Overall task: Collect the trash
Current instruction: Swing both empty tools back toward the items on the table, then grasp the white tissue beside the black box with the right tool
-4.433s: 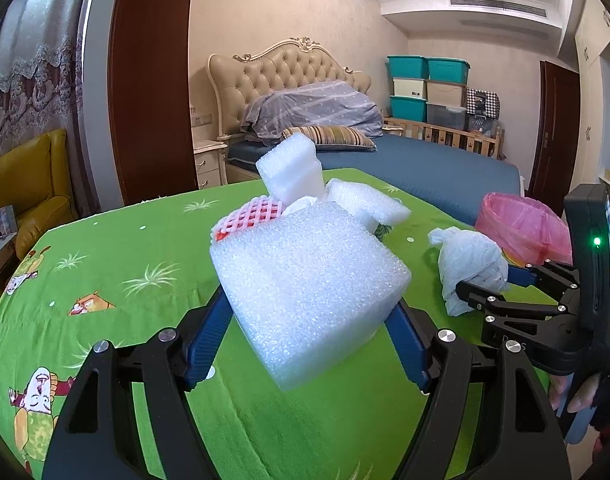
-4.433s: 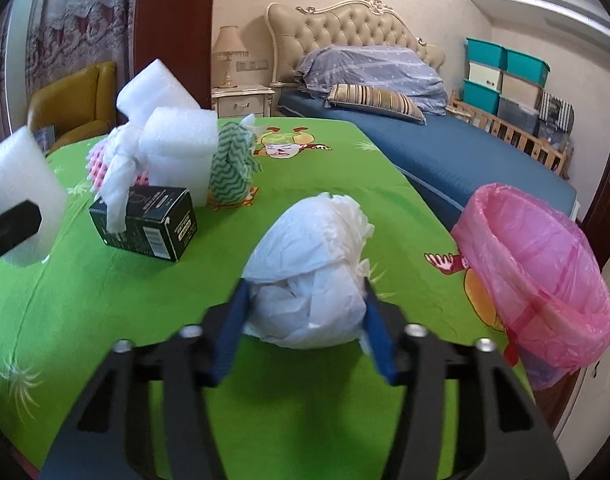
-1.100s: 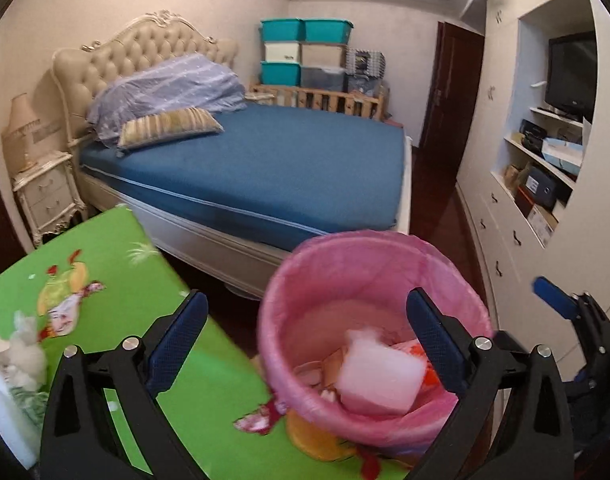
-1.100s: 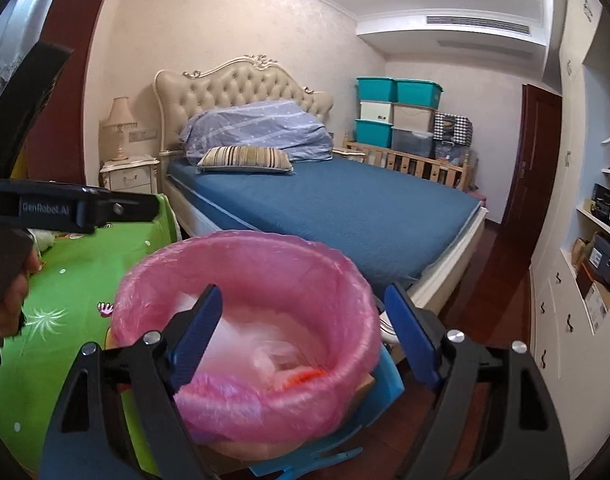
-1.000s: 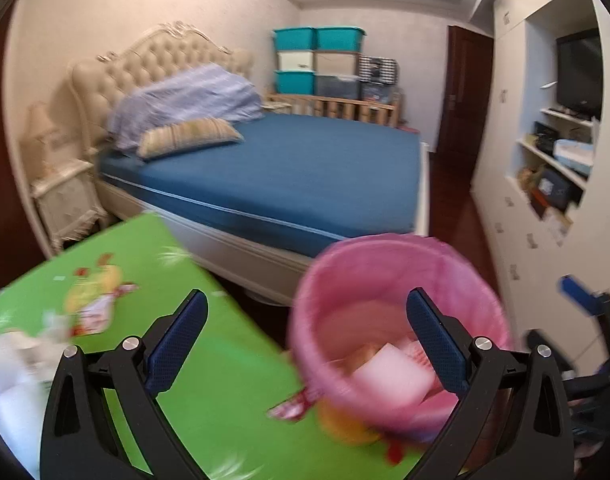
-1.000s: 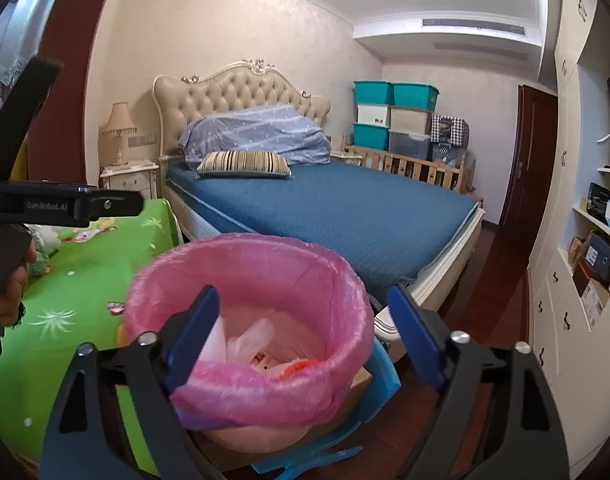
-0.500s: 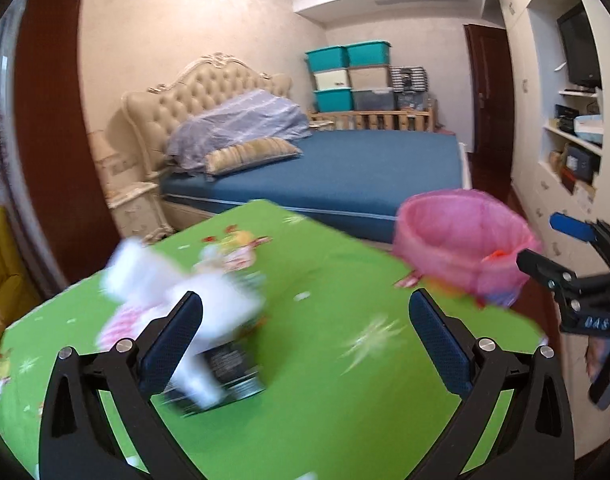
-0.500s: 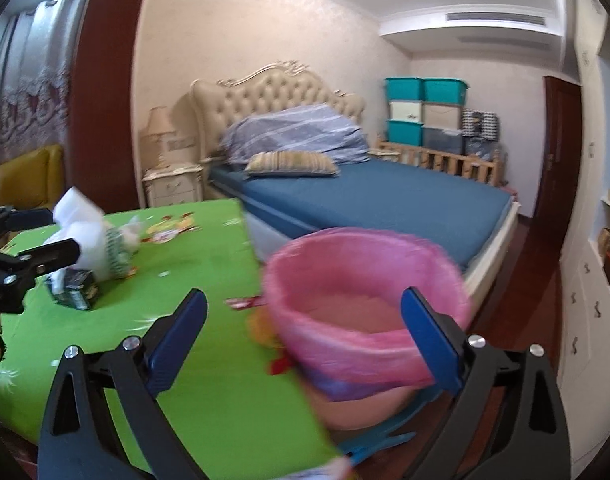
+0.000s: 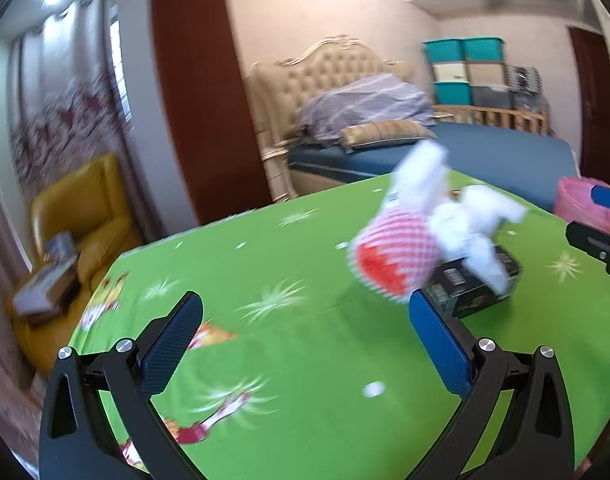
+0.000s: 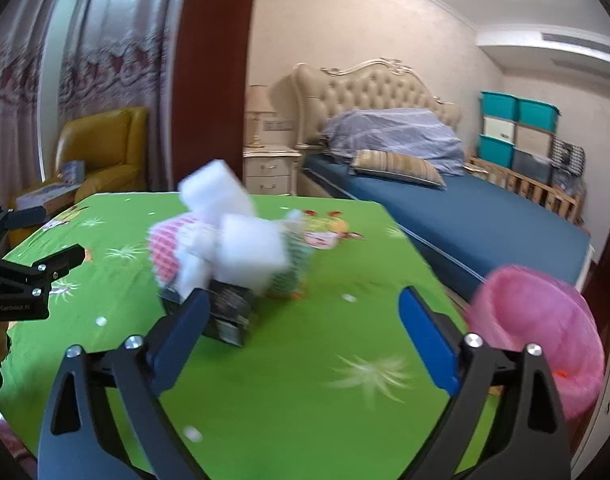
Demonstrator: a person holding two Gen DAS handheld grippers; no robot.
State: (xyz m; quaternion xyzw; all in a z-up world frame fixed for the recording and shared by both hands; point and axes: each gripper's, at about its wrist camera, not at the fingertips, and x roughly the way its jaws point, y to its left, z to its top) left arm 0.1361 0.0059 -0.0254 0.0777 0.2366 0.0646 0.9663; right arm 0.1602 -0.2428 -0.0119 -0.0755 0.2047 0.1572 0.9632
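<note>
Empty, wide-open left gripper (image 9: 305, 344) and right gripper (image 10: 301, 332) facing remaining white foam blocks (image 10: 249, 256), red-white mesh sleeve (image 9: 393, 256), black box (image 9: 477, 284); pink-lined bin (image 10: 537, 344) right.

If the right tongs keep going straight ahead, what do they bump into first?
Probably the green tablecloth just ahead, since the open, empty right tongs tilt downward. The black box sits slightly left; blur makes depth uncertain.

Two white foam blocks (image 10: 251, 250), one pink foam net (image 9: 393, 258), one black box (image 9: 471, 282) (blurred), one pink-lined bin (image 10: 539, 342)
</note>
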